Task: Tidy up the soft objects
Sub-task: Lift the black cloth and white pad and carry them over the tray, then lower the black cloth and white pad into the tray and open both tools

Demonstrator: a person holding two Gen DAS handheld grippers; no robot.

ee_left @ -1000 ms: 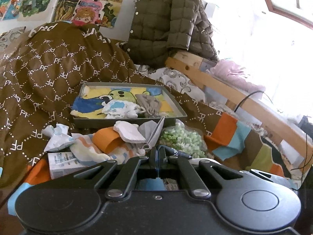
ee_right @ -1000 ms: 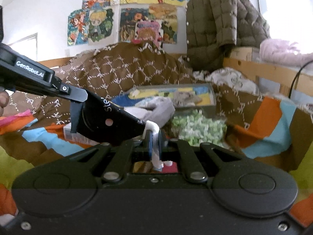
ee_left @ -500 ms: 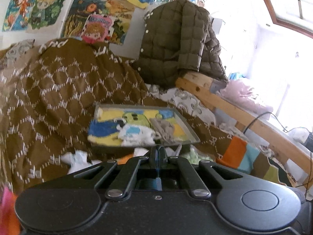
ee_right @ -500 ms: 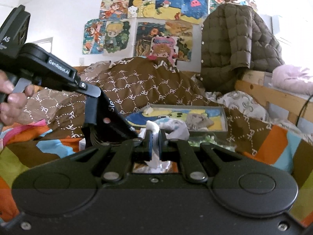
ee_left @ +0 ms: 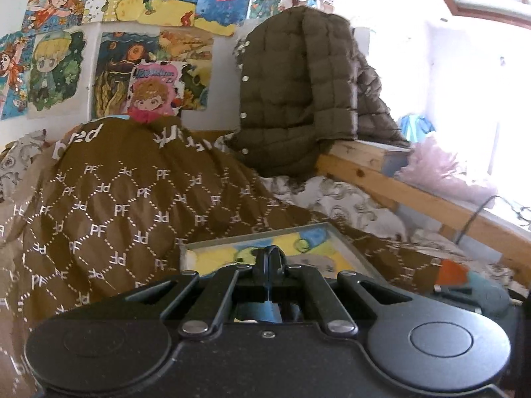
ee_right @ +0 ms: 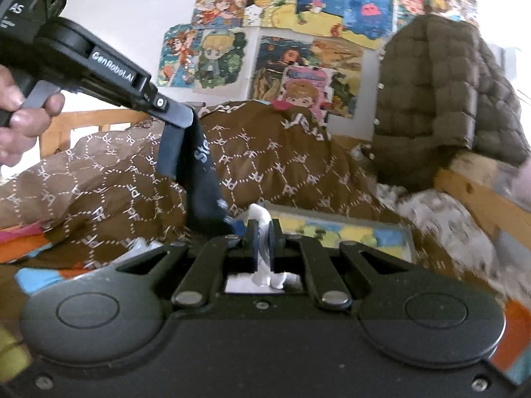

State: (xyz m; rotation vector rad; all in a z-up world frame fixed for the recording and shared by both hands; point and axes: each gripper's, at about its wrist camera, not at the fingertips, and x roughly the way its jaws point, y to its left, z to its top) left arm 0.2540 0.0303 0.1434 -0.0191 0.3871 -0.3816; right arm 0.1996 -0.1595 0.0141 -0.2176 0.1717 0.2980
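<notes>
The right gripper (ee_right: pixel 262 232) pinches a white cloth (ee_right: pixel 260 219); the left gripper (ee_right: pixel 186 122) dangles a dark sock (ee_right: pixel 202 179) over the bed (ee_right: pixel 99 199).

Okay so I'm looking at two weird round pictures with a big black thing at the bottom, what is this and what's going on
No robot here: a person holds a hand-held gripper in each hand, and each picture comes from a wide-angle camera riding on one of them. The black shape at the bottom is the tool itself.

In the right camera's picture, the right gripper is shut on a white cloth. A hand at the left edge holds the left gripper, shut on a dangling dark sock.

Beyond lie a brown quilt and a shallow tray with a cartoon picture inside. A quilted jacket hangs behind.
</notes>
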